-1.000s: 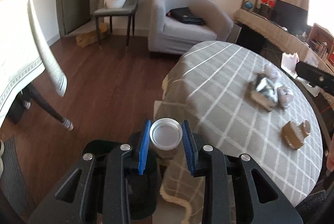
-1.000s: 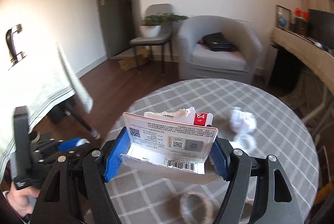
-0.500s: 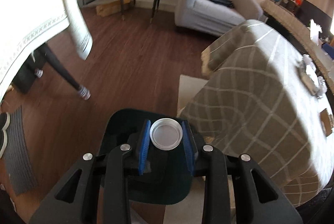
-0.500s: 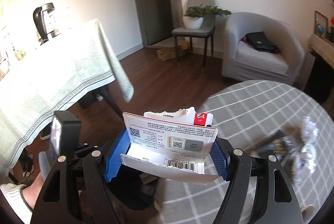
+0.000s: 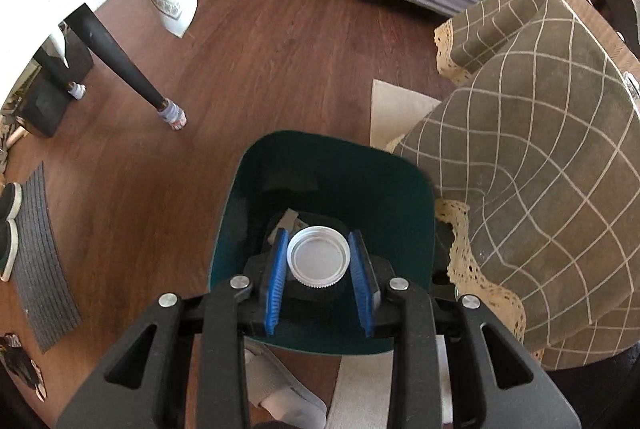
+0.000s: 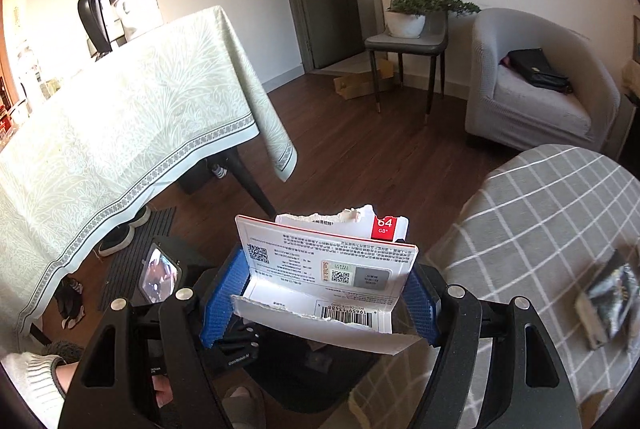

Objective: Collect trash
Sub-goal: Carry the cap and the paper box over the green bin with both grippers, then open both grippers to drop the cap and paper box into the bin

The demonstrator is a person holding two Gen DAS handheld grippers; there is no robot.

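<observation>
In the left wrist view my left gripper (image 5: 318, 261) is shut on a small container with a white screw lid (image 5: 319, 259) and holds it directly over the open dark green trash bin (image 5: 332, 157) on the floor. Some trash lies in the bin's bottom. In the right wrist view my right gripper (image 6: 318, 289) is shut on a torn white memory-card package (image 6: 326, 265) with a red 64 GB corner. It hangs beside the round checked table (image 6: 532, 213), above the dark bin (image 6: 304, 373), whose edge shows below the package. The left gripper shows at the lower left.
The checked tablecloth (image 5: 540, 149) hangs right of the bin. A table leg (image 5: 120, 57) and a grey mat (image 5: 40, 261) are to the left. A pale-clothed table (image 6: 120, 121), chair (image 6: 408, 37) and armchair (image 6: 532, 85) stand around. A foil-wrapped item (image 6: 608, 297) lies on the round table.
Both grippers swung left off the round table and downward. The left gripper now hangs over the bin's opening with the container; the right one follows with the package.
</observation>
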